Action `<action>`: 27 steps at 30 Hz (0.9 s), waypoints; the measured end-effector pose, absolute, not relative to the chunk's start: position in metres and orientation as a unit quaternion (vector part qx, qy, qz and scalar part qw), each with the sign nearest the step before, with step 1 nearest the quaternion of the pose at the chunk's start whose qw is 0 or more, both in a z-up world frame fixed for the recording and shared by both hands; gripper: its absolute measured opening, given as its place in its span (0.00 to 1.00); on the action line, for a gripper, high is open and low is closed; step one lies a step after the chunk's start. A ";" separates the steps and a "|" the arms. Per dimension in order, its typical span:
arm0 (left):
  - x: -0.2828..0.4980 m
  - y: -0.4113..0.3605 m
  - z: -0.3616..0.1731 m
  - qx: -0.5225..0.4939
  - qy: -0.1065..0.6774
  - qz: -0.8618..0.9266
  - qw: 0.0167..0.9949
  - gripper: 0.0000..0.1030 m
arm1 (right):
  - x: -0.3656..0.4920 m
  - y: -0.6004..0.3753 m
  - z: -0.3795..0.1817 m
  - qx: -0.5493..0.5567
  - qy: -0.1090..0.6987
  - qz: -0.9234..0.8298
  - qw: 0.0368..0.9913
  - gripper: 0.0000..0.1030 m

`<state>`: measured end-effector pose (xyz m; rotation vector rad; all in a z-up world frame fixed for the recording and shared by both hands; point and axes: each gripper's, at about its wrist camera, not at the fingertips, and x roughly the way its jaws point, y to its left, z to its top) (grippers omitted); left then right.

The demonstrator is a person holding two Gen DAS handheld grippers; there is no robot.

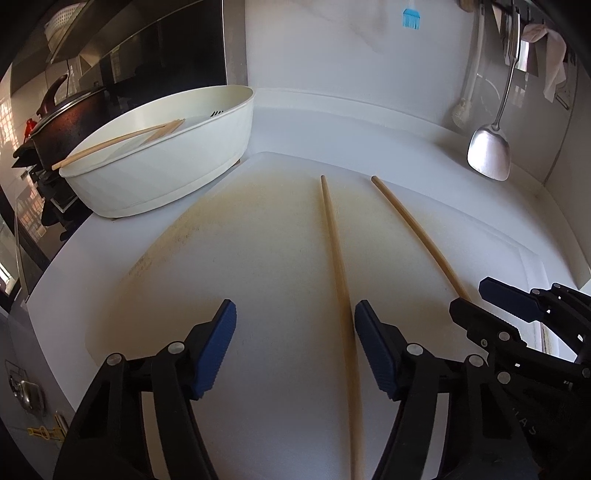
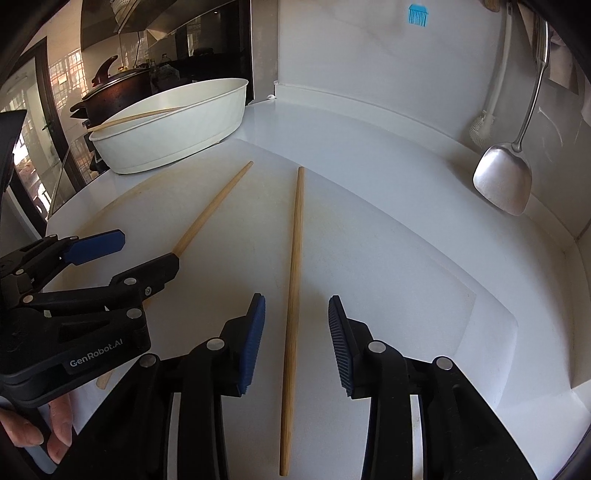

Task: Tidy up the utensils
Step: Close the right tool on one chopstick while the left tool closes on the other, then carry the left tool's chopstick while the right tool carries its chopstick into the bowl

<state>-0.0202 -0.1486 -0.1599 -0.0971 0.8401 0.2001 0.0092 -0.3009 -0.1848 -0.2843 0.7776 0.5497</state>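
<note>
Two wooden chopsticks lie apart on a white cutting board point(image 1: 258, 236). The left chopstick point(image 1: 338, 251) runs between the open jaws of my left gripper point(image 1: 295, 325), close to its right finger point(image 1: 373, 350). The right chopstick point(image 2: 293, 280) lies between the open jaws of my right gripper point(image 2: 297, 332). Neither gripper holds anything. A white oval basket point(image 1: 166, 170) at the back left holds several chopsticks point(image 1: 122, 142). The basket point(image 2: 173, 125), the left chopstick point(image 2: 214, 210) and the left gripper point(image 2: 122, 251) also show in the right wrist view. The right gripper point(image 1: 491, 299) shows in the left wrist view.
A metal spatula point(image 1: 489, 147) and a white brush point(image 1: 467, 92) hang on the right wall, with a blue silicone brush point(image 1: 410, 17) on the back wall. A dark lidded pot point(image 1: 62, 118) stands behind the basket. The counter's left edge point(image 1: 48, 273) drops off.
</note>
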 end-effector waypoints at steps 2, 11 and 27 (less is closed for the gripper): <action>-0.020 -0.148 -0.159 -0.048 0.406 0.098 0.907 0.57 | 0.009 -0.298 -0.185 -0.137 0.370 0.261 0.881 0.32; -0.020 -0.142 -0.156 -0.052 0.404 0.099 0.908 0.33 | 0.003 -0.283 -0.185 -0.172 0.357 0.255 0.882 0.08; -0.021 -0.132 -0.156 -0.062 0.415 0.050 0.906 0.07 | 0.002 -0.284 -0.185 -0.132 0.368 0.228 0.892 0.06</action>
